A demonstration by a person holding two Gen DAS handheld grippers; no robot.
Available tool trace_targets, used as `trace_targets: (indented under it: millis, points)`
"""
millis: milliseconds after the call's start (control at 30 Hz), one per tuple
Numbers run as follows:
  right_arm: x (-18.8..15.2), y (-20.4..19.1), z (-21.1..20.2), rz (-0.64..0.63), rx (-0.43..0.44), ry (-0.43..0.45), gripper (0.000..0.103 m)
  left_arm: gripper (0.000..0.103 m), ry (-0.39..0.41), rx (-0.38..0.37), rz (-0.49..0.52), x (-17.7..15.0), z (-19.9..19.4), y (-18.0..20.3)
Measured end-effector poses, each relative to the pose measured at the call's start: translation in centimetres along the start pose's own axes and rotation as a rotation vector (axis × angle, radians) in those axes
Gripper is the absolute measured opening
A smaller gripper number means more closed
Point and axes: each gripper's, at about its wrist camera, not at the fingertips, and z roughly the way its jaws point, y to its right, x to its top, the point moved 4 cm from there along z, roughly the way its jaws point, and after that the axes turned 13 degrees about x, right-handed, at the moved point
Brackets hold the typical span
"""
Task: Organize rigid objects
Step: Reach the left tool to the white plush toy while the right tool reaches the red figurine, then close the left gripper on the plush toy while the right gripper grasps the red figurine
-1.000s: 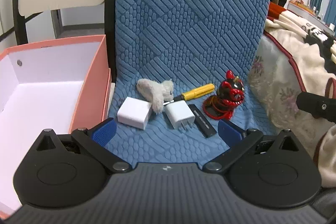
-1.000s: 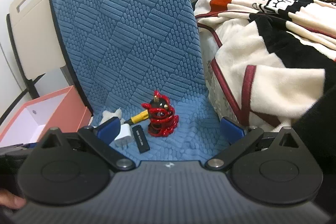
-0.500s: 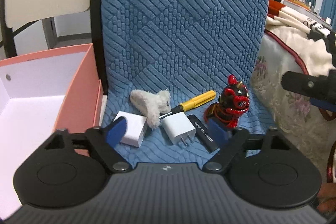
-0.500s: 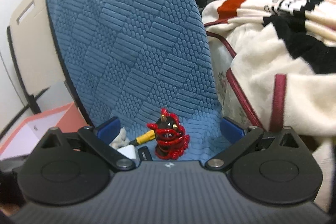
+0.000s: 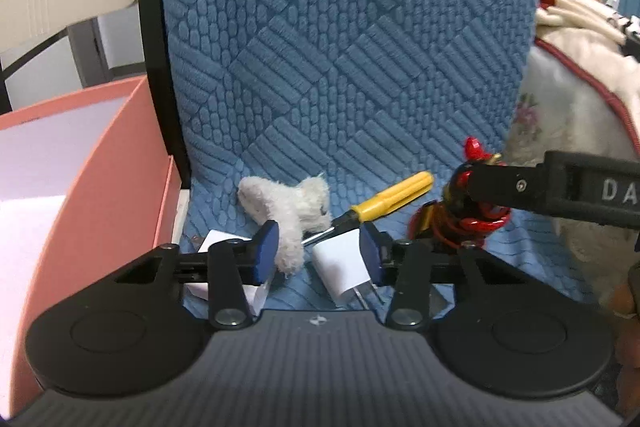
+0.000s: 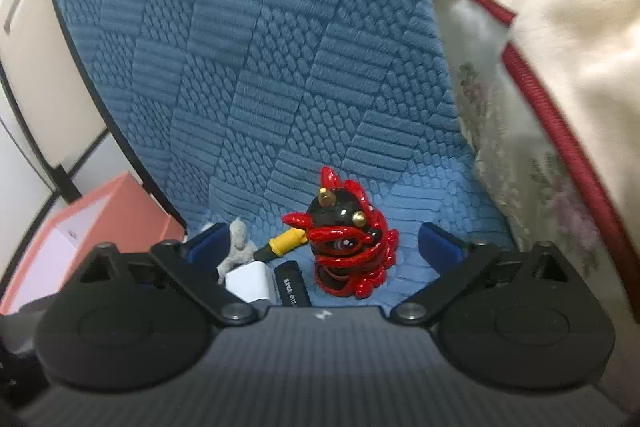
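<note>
Two grippers work over the blue quilted seat (image 5: pixel 352 75) at once. Outside the left gripper's (image 5: pixel 318 253) near jaw stands the open pink box (image 5: pixel 120 163), with a white cube adapter (image 5: pixel 218 239) partly hidden behind that jaw. Between its jaws lie a leg of the grey plush toy (image 5: pixel 288 205) and the white plug charger (image 5: pixel 344 259); the jaws have just been closing around the charger, the far pad looks to touch its side, while the near pad is apart from it with the plush leg in the gap, so nothing is clamped. Just beyond the jaws, the yellow-handled screwdriver (image 5: pixel 388 197) rests its blade on the charger. Past the far jaw sits the black stick (image 6: pixel 292 285).

Rightmost, the right gripper (image 6: pixel 322 245) has its jaws wide apart with the red and black figurine (image 6: pixel 346 247) standing upright between them, touching neither pad.

Both hands appear to be in the grasp step. Next, the left jaws probably need to finish closing without pinching the plush or dragging the screwdriver, then carry the charger toward the box; the right jaws would close on the figurine's body.
</note>
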Motion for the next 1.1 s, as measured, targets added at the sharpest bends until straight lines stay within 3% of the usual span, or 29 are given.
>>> trace_targets:
  millis: [333, 500, 567, 867, 1100]
  points:
    - [0.1, 1.0, 3.6, -0.01, -0.059, -0.064, 0.093, 0.024, -0.046, 0.066, -0.019, -0.2, 3.4, 0.1]
    - [-0.1, 1.3, 4.3, -0.002, -0.081, -0.1, 0.066, 0.015, -0.036, 0.073, -0.037, 0.2, 3.7, -0.1]
    - [-0.1, 1.4, 4.1, 0.016, -0.079, -0.104, 0.062, 0.014, -0.014, 0.076, -0.046, 0.4, 3.3, -0.3]
    - [-0.6, 0.9, 1.6, 0.062, -0.094, -0.077, 0.061, 0.013, 0.059, 0.037, -0.102, 1.1, -1.4, -1.3]
    - [-1.3, -0.2, -2.3, 0.038, -0.131, -0.062, 0.061, 0.013, 0.055, -0.023, -0.117, -0.4, -5.3, -1.7]
